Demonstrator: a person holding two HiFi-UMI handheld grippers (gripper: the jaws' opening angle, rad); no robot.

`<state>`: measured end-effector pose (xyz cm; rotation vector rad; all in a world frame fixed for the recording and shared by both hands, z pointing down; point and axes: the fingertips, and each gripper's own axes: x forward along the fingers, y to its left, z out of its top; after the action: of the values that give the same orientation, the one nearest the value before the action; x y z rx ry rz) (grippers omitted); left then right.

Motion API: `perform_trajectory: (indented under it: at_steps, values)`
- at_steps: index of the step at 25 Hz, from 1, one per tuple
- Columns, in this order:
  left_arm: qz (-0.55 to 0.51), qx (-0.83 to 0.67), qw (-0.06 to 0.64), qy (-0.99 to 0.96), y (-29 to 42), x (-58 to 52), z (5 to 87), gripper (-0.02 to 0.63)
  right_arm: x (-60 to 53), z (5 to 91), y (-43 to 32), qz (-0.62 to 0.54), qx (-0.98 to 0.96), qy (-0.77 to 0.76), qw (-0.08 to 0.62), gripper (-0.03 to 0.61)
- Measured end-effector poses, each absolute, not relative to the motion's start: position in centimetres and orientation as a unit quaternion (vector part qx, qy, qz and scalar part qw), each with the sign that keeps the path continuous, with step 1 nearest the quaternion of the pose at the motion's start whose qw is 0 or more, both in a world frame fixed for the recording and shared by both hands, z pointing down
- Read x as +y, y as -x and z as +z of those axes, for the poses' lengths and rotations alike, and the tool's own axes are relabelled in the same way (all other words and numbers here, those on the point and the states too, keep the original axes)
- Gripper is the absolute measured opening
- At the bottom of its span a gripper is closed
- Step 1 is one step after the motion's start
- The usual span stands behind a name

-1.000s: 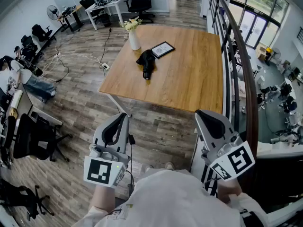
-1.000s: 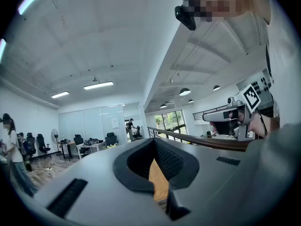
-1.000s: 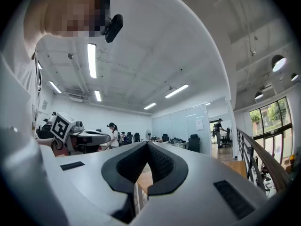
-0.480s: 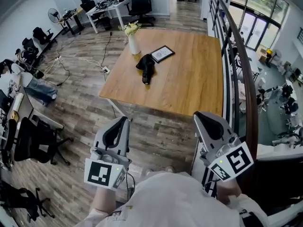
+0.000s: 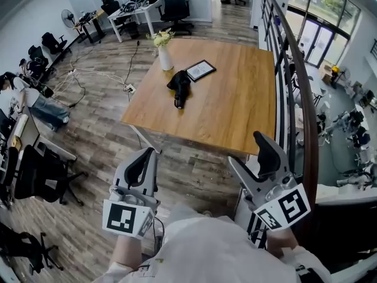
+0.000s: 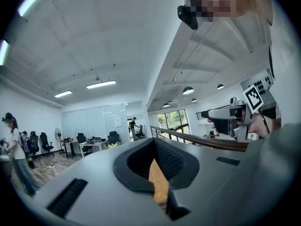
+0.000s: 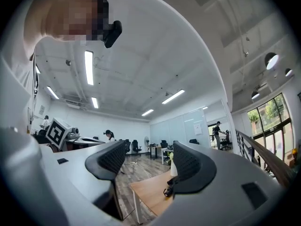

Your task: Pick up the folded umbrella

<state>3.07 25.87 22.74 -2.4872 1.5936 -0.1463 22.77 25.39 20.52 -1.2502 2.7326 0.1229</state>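
Neither of the tongs holds anything: the right gripper (image 5: pixel 246 150) has its jaws opening on empty air, and the left gripper (image 5: pixel 146 158) is closed. Both are near the person's body. The folded umbrella (image 5: pixel 179 88) lies well ahead on the far-left part of the wooden table (image 5: pixel 241 99), its long axis running roughly near-to-far. A tablet (image 5: pixel 201 70) and a white vase (image 5: pixel 165 58) are just beyond it. It sits left of centre, so the left gripper looks slightly nearer.
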Motion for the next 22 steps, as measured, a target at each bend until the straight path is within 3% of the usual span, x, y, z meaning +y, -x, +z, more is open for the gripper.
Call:
perform_trajectory:
  at_steps: [22]
  values:
    - [-0.047, 0.522, 0.052, 0.85, 3.4, 12.0, 27.1, 0.017, 11.1, 24.7, -14.6, 0.021, 0.909, 0.415, 0.014, 0.331]
